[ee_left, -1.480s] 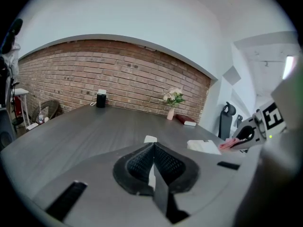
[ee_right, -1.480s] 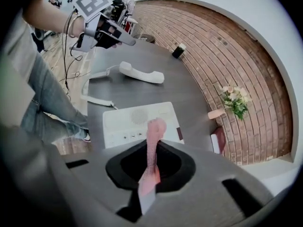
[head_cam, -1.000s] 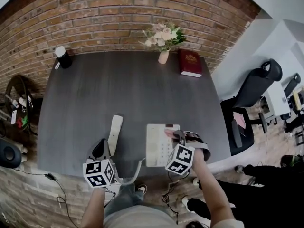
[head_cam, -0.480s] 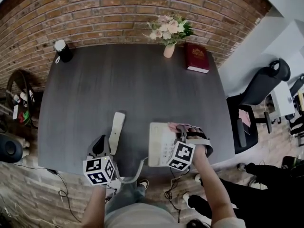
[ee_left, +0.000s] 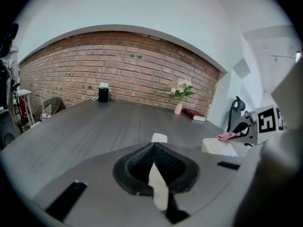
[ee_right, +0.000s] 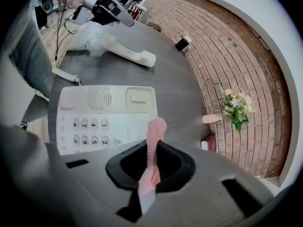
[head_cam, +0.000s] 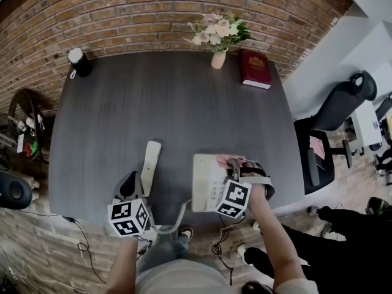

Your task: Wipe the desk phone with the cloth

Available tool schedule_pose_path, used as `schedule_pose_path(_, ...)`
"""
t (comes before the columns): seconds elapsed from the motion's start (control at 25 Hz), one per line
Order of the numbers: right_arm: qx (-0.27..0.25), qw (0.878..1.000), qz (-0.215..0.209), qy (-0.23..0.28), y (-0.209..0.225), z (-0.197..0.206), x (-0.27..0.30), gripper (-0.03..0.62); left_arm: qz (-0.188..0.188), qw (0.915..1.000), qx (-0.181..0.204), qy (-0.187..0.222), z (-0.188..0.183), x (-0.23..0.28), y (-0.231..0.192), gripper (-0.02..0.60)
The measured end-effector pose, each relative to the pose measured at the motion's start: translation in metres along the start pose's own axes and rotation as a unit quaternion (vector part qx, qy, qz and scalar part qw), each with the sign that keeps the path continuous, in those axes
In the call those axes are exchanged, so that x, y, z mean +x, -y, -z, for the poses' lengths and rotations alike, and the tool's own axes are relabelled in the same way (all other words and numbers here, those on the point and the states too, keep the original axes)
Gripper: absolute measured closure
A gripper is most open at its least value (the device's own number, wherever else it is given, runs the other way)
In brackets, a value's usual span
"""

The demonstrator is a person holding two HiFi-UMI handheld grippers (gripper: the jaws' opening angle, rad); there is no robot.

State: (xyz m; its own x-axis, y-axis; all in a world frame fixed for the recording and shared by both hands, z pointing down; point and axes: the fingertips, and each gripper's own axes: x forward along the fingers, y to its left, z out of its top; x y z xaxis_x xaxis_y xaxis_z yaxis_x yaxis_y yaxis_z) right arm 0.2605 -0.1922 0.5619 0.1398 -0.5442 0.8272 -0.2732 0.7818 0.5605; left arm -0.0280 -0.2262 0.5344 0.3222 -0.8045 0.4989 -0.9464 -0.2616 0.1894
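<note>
Head view: the desk phone sits at the near edge of the dark desk, with its cradle empty. Its white handset lies off the hook to the left, apart from the base. A pale cord trails over the desk edge between them.

The right tongs reach in from the right over the phone's far right corner. A hand holds them, with the forearm running back toward the person's body. In the right gripper view these tongs are closed on a pink cloth. The cloth stands up in a thin fold beside the keypad of the phone.

The left tongs are held just left of the handset's near end. In the left gripper view the pads meet at their tips, with nothing clamped.

Farther back along the brick wall stand three things, all well clear of the phone:
- a black canister with a white top
- a vase of flowers
- a red book

An office chair stands off the desk's right side.
</note>
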Motion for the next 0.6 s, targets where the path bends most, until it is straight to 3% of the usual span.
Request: schedule_pose_path(0.6, -0.005, 1.0, -0.005, -0.001, -0.017, 0.0, -0.001, 0.57, -0.002, 1.0, -0.002, -0.004, 0.008, -0.009, -0.002, 0.577)
